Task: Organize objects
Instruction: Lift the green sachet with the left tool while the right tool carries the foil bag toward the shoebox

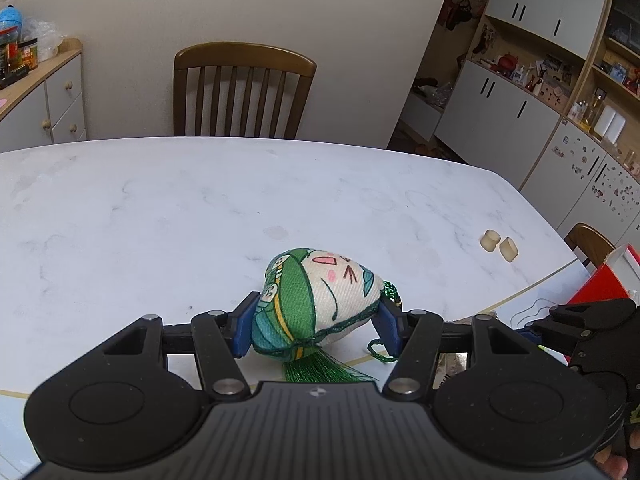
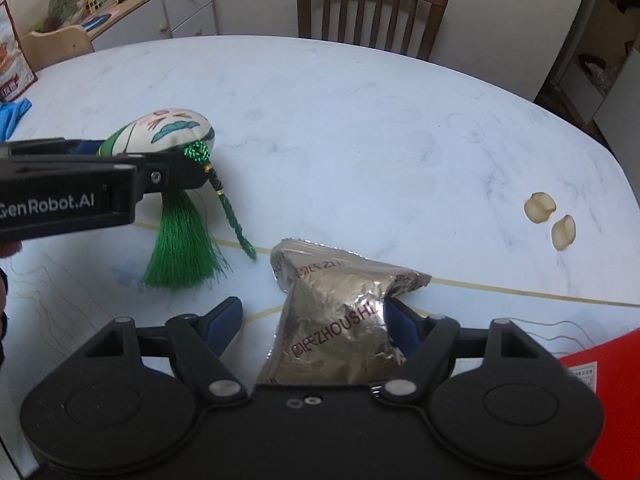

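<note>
Evidently little has been sorted: the tasselled fabric sachet (image 1: 320,300) is pinched by the left gripper (image 1: 318,320) above the worktop (image 1: 160,208), the foil packet (image 2: 340,320) lies between the right gripper's (image 2: 312,320) spread fingers, and two pale pegs (image 2: 550,218) are left at three o'clock.

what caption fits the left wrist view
Left gripper clamps a tasselled fabric sachet above the marble table.

Bench layout, both tool views

Left tool (image 1: 316,320) grips the stuffed sachet (image 1: 320,300) at bench (image 1: 160,208) centre; its tassel (image 2: 180,240) hangs toward six o'clock. Foil packet (image 2: 340,320) sits between the right tool (image 2: 312,320) fingers; two small pegs (image 2: 550,218) lie at two o'clock, chair (image 2: 372,8) at twelve.
</note>
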`<move>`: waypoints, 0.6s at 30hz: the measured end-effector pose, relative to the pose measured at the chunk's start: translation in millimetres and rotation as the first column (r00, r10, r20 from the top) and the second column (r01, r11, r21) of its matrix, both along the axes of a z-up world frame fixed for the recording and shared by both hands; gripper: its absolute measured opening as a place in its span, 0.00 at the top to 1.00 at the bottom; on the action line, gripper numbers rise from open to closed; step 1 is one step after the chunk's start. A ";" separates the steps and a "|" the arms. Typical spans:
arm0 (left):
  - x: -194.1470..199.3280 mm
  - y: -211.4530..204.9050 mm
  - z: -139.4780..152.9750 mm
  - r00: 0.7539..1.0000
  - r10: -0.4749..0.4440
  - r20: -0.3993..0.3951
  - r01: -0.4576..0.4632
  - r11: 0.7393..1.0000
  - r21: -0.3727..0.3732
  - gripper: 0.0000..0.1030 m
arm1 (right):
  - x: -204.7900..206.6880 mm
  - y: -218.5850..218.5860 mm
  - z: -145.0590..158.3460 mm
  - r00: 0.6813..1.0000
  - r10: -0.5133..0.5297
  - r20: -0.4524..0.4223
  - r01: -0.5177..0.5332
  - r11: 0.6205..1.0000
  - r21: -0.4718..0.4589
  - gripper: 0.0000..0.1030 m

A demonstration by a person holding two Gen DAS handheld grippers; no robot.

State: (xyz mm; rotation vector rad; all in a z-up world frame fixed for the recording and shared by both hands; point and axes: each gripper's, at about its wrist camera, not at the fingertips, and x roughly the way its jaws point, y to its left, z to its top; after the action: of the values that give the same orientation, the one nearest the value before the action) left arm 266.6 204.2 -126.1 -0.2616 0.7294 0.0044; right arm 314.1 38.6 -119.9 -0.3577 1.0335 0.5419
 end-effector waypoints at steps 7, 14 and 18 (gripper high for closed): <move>-1.7 -3.6 0.0 1.000 0.000 -0.005 0.000 1.000 0.003 0.43 | -11.8 -7.4 -8.1 0.999 0.024 0.037 -0.022 0.999 -0.048 0.40; -7.0 -10.8 4.9 1.000 0.001 -0.005 -0.001 1.000 0.012 0.43 | -22.7 -18.0 -4.4 0.998 0.038 0.046 -0.037 0.999 -0.036 0.56; -12.6 -17.9 12.0 1.000 -0.003 -0.003 0.004 1.000 0.025 0.43 | -31.0 -29.8 2.8 0.999 0.041 0.036 -0.040 0.999 -0.006 0.57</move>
State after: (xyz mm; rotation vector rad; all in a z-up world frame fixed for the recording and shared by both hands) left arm 254.0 186.3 -114.1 -0.2361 0.7326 0.0107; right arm 283.1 8.8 -117.1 -0.3925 0.9945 0.5673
